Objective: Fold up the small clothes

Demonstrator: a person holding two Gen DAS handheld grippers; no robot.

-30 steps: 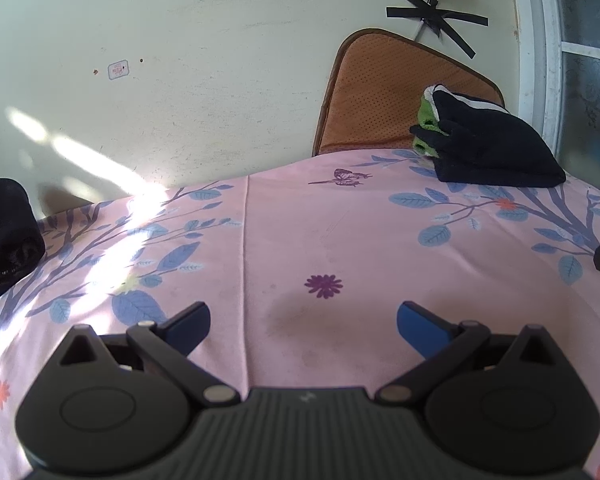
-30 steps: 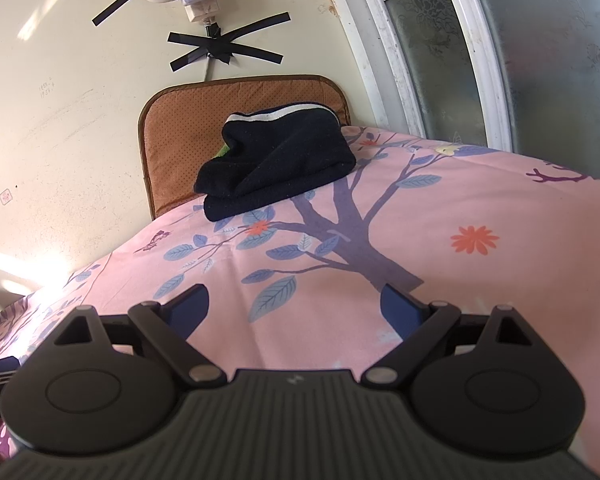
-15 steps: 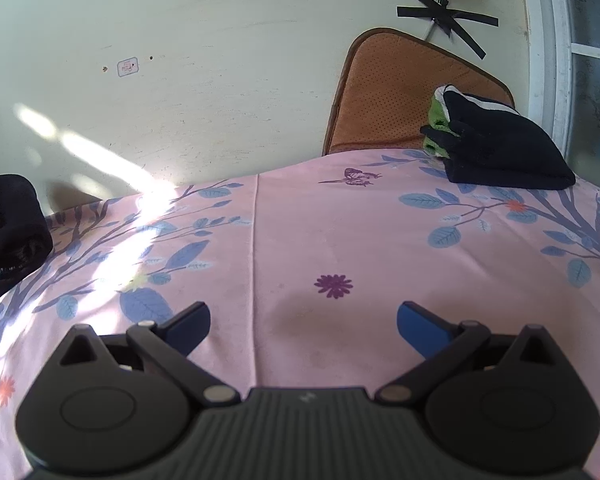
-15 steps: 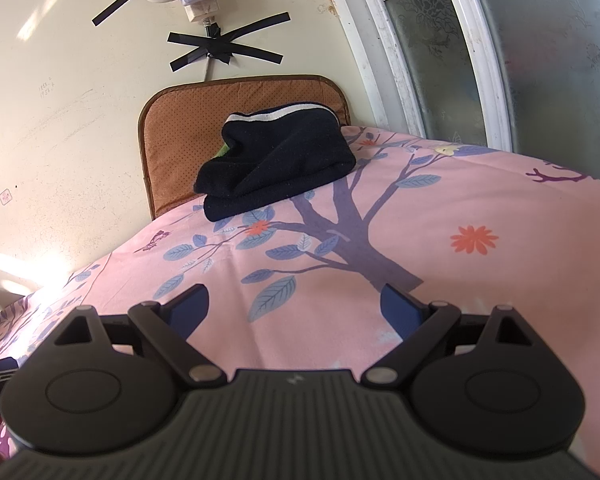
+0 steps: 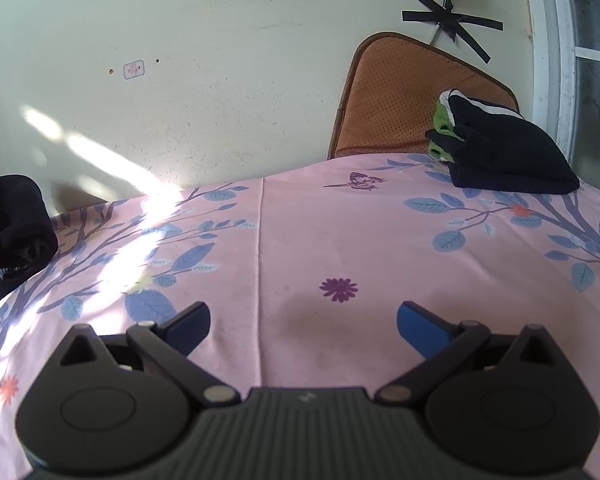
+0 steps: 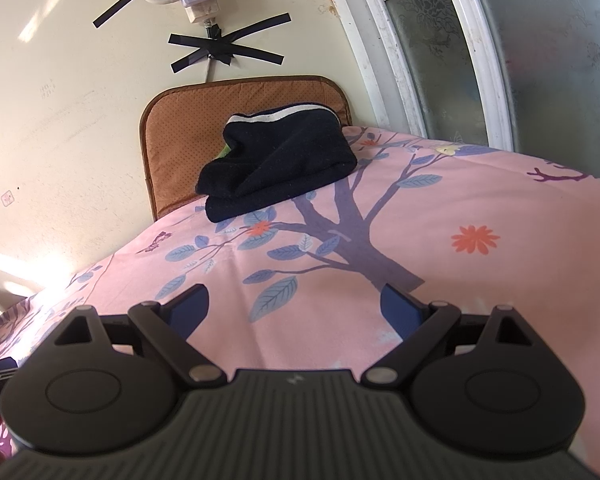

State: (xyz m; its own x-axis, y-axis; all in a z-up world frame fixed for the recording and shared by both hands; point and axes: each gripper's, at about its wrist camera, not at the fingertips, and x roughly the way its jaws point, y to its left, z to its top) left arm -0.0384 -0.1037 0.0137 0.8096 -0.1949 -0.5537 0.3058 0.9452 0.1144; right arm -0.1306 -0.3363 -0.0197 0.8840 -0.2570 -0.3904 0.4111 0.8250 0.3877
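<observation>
Pink cotton sheeting printed with blue leaves and purple branches [image 5: 300,248] lay under both our tools, and we held the left gripper [image 5: 303,322] and the right gripper [image 6: 296,306] just above it, each with its blue-tipped fingers [image 5: 420,326] spread wide and pinching nothing. We saw the folded navy knitted garment with a white stripe [image 6: 278,162] at the far end, resting over something green (only an edge showed) against the brown perforated cushion [image 5: 392,96] by the wall. Another dark rumpled cloth [image 5: 12,220] sat at the sheet's left edge.
</observation>
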